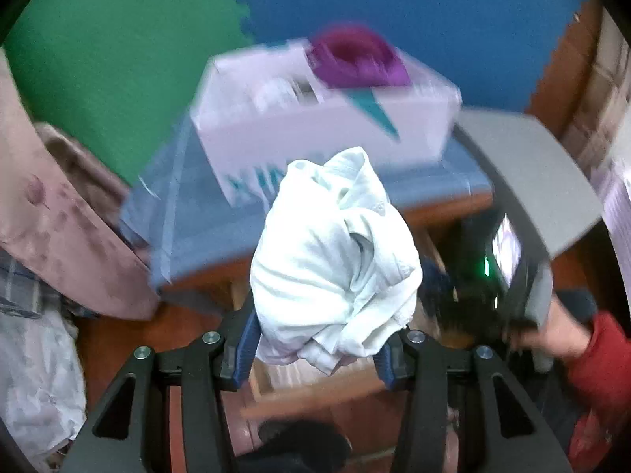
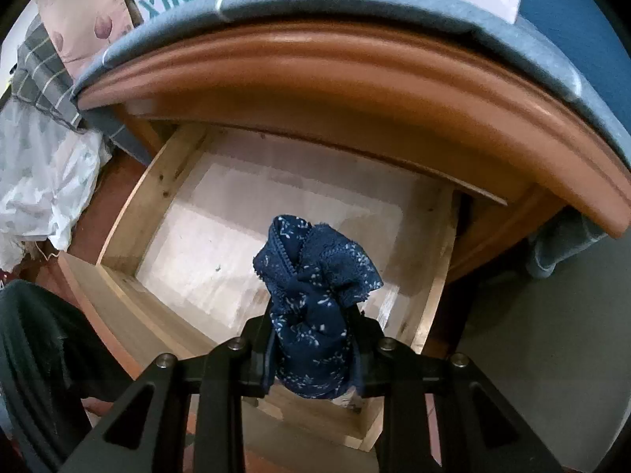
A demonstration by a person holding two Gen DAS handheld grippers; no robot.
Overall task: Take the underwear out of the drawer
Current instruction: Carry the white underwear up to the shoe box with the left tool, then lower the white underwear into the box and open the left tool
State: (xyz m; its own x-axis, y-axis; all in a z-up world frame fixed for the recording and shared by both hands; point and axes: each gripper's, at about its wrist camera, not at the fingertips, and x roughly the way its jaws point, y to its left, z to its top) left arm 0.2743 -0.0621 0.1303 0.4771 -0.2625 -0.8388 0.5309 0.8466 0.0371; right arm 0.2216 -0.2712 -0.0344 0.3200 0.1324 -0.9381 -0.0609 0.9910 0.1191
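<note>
My left gripper (image 1: pixel 315 339) is shut on a bunched white underwear (image 1: pixel 335 260) and holds it up above the wooden nightstand. My right gripper (image 2: pixel 311 347) is shut on a dark blue patterned underwear (image 2: pixel 315 295) and holds it above the open wooden drawer (image 2: pixel 154 197), whose pale bottom shows bare. The right gripper body also shows in the left wrist view (image 1: pixel 512 260), held by a hand in a red sleeve, low over the drawer.
A white box (image 1: pixel 315 118) with a purple item (image 1: pixel 359 59) on it sits on the blue-covered nightstand top (image 1: pixel 434 185). Pink floral cloth (image 1: pixel 59 216) and a white plastic bag (image 2: pixel 43 181) lie to the left. Green and blue foam wall behind.
</note>
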